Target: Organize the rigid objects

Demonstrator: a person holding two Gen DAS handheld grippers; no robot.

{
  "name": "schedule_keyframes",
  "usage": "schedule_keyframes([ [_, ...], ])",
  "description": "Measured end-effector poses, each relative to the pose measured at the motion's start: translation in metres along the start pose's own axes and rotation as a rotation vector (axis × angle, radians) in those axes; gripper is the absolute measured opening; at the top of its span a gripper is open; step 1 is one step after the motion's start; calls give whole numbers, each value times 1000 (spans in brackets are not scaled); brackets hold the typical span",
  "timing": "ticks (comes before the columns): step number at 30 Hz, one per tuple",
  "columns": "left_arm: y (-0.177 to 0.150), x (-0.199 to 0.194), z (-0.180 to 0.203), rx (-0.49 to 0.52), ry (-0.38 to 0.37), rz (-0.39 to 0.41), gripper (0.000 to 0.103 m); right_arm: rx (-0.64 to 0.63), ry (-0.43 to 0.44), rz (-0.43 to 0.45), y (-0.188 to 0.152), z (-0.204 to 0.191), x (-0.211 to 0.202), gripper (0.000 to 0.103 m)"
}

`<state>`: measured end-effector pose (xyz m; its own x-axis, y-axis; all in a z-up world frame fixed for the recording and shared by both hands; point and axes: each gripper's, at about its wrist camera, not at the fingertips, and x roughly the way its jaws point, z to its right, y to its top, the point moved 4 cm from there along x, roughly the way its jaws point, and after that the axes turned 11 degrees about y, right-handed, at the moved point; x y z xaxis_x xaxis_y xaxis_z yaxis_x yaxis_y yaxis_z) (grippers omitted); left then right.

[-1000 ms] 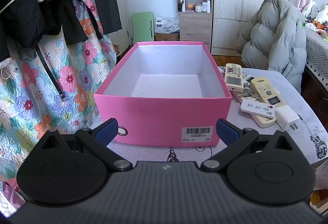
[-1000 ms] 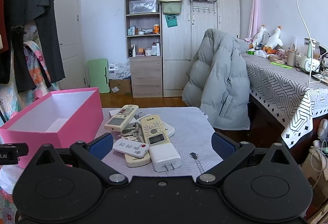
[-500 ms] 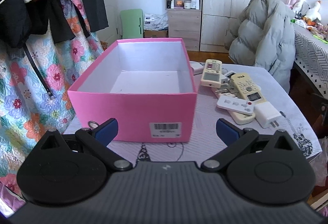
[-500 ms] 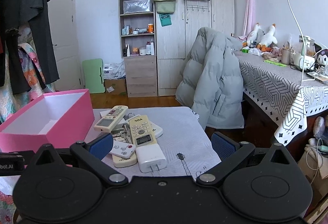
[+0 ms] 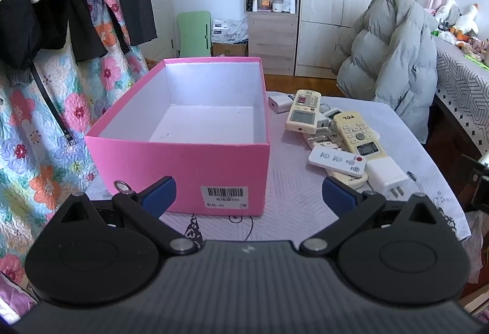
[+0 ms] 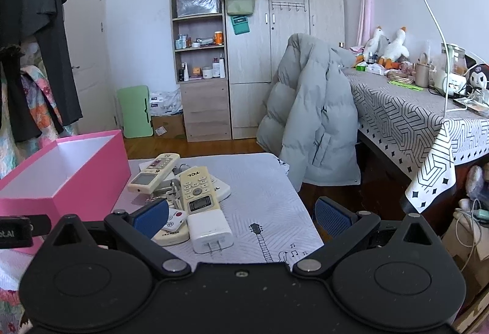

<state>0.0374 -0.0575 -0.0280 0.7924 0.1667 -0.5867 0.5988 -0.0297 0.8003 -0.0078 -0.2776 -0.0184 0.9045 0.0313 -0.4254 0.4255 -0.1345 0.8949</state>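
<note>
An empty pink box (image 5: 195, 162) (image 6: 70, 181) with a white inside stands on the left of a cloth-covered table (image 5: 305, 211). To its right lies a pile: a cream TCL remote (image 5: 357, 135) (image 6: 198, 190), a second cream remote (image 5: 304, 112) (image 6: 152, 173), a flat white remote (image 5: 336, 161) (image 6: 174, 219), a white plug charger (image 5: 386, 175) (image 6: 211, 230), a small white adapter (image 5: 279, 103) and keys (image 6: 172, 191). My left gripper (image 5: 249, 196) is open in front of the box. My right gripper (image 6: 241, 219) is open, just short of the pile.
A chair draped with a grey puffer jacket (image 6: 311, 120) stands behind the table. A patterned-cloth desk (image 6: 412, 113) with clutter is on the right. Clothes and a floral quilt (image 5: 39, 89) hang on the left. Shelves and a wardrobe (image 6: 275, 43) line the far wall.
The left gripper has drawn back and swung right, so the box sits further left in its view. The right gripper has shifted right, and the pile sits lower left. Both stay open.
</note>
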Motion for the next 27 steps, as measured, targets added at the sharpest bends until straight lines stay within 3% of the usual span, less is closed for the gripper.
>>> schedule_keyframes([
  [5, -1, 0, -2, 5, 10, -3, 103, -12, 51, -37, 3, -4, -2, 103],
  [27, -2, 4, -8, -8, 37, -11, 103, -56, 83, -55, 1, -19, -4, 103],
])
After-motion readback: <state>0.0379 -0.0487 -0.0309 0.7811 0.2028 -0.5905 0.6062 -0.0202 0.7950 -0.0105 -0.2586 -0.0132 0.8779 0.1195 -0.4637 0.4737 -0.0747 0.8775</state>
